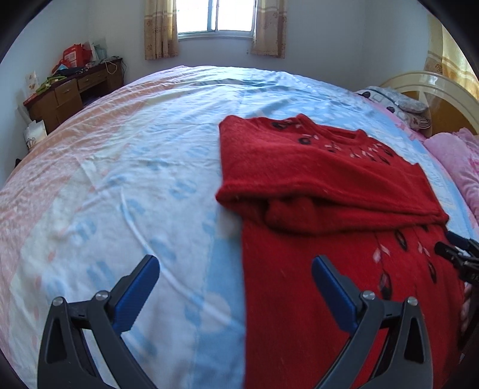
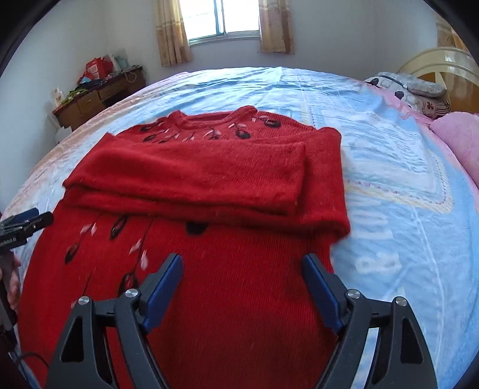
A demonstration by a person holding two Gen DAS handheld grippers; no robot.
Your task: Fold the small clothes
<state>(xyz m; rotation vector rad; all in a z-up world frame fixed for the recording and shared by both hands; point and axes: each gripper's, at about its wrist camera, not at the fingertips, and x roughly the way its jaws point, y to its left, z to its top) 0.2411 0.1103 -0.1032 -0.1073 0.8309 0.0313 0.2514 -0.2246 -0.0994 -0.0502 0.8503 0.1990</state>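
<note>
A red knitted sweater (image 1: pixel 323 185) (image 2: pixel 209 209) with dark and pink leaf patterns lies flat on the bed, both sleeves folded across its chest. My left gripper (image 1: pixel 235 270) hangs open over the sweater's left edge, one finger above the sheet, the other above the red knit, nothing between them. My right gripper (image 2: pixel 242 269) is open above the sweater's lower body near its right edge, empty too. Each gripper shows at the side of the other's view: the right gripper (image 1: pixel 458 254) and the left gripper (image 2: pixel 24 224).
The bed sheet (image 1: pixel 134 179) is pale blue and pink, wrinkled. Pillows (image 2: pixel 419 89) and a pink blanket (image 2: pixel 458 140) lie at the right by the headboard (image 1: pixel 434 89). A cluttered wooden desk (image 1: pixel 74 89) stands at the far left wall under a window (image 1: pixel 215 18).
</note>
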